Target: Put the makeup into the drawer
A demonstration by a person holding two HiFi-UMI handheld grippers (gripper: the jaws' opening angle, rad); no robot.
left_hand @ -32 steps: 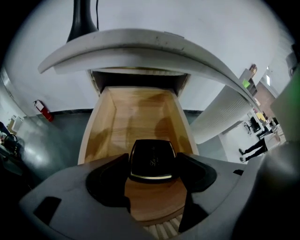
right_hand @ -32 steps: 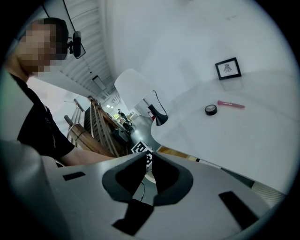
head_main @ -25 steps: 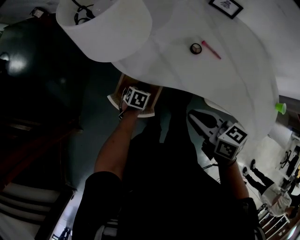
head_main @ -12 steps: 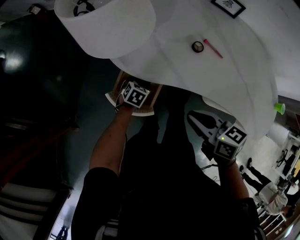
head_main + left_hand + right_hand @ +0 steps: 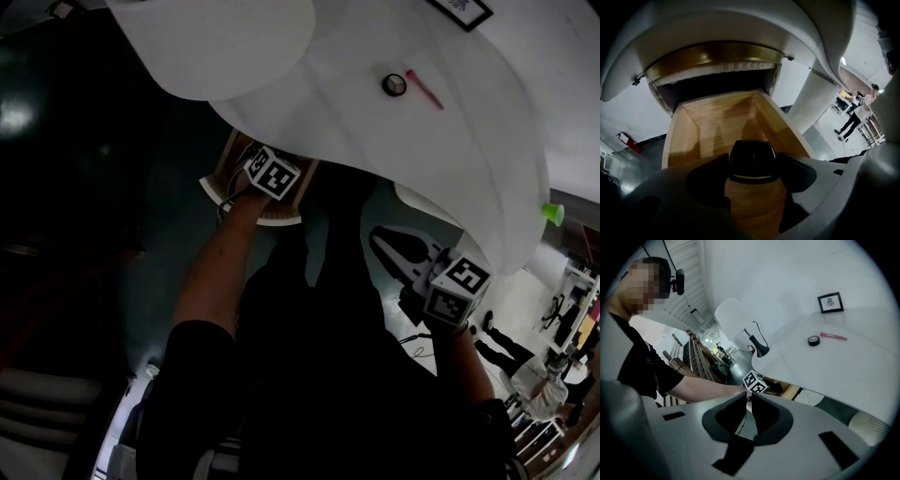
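Left gripper: jaws part-closed, pads pressing both sides of a glossy black rounded-square makeup compact with a thin gold trim line. The compact sits over the near end of the open light-wood drawer, inside its walls. It's probably clear of the drawer floor, but the angle is too poor to confirm. Drawer: smooth grained boards, white outer rim, pulled out from under the matte white tabletop. Right gripper: jaws together, nothing between them, well right of the drawer.
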